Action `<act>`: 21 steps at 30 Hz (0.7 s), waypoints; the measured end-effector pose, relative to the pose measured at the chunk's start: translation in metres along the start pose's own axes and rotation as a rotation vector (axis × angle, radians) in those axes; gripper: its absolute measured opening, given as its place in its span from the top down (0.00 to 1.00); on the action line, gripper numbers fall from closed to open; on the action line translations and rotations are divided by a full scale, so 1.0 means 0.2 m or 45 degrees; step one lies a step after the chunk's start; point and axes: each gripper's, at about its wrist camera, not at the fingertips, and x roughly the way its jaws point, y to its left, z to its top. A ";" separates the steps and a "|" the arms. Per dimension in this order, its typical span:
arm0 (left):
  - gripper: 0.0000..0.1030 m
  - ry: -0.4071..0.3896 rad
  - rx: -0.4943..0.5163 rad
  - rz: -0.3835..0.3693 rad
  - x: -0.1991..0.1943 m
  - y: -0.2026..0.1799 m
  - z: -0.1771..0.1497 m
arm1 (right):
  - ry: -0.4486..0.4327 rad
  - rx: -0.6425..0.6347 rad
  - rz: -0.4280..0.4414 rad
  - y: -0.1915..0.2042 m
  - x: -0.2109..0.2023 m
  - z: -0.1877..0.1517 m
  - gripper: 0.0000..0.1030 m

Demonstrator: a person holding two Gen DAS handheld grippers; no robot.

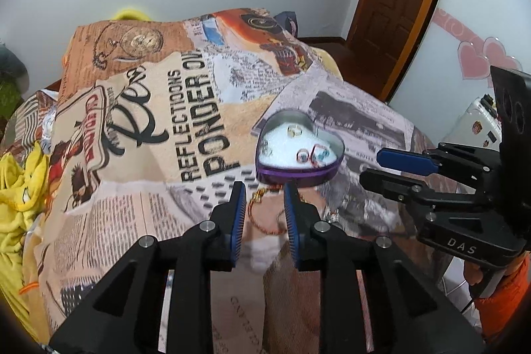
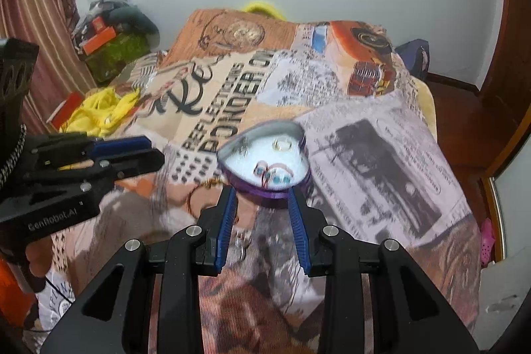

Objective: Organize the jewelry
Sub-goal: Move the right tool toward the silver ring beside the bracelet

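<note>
Bed blanket (image 1: 139, 128) held heart tin (image 1: 298, 151). Bracelet (image 1: 262, 214) lay just before tin, unpicked. Left gripper (image 1: 264, 191), right gripper (image 2: 262, 196) both parted, empty. Next likely: close on bracelet, lift into tin.

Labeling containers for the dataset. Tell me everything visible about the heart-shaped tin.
The heart-shaped tin is a shallow, lidless metal box with a purple outer wall, shiny silver inner wall and white lining. It rests open side up on the printed bedspread, beyond both grippers, neither touching it. Several rings lie inside, one apart at the back, a cluster in front. A gold chain lies just before it.
</note>
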 end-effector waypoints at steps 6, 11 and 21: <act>0.78 0.044 -0.010 -0.001 0.01 0.01 -0.09 | 0.069 -0.011 0.007 0.04 0.05 -0.08 0.71; 0.78 0.079 -0.015 0.001 0.03 0.02 -0.15 | 0.115 -0.017 0.016 0.06 0.09 -0.12 0.71; 0.78 0.132 -0.024 0.002 0.11 0.04 -0.20 | 0.174 -0.010 0.031 0.08 0.18 -0.16 0.71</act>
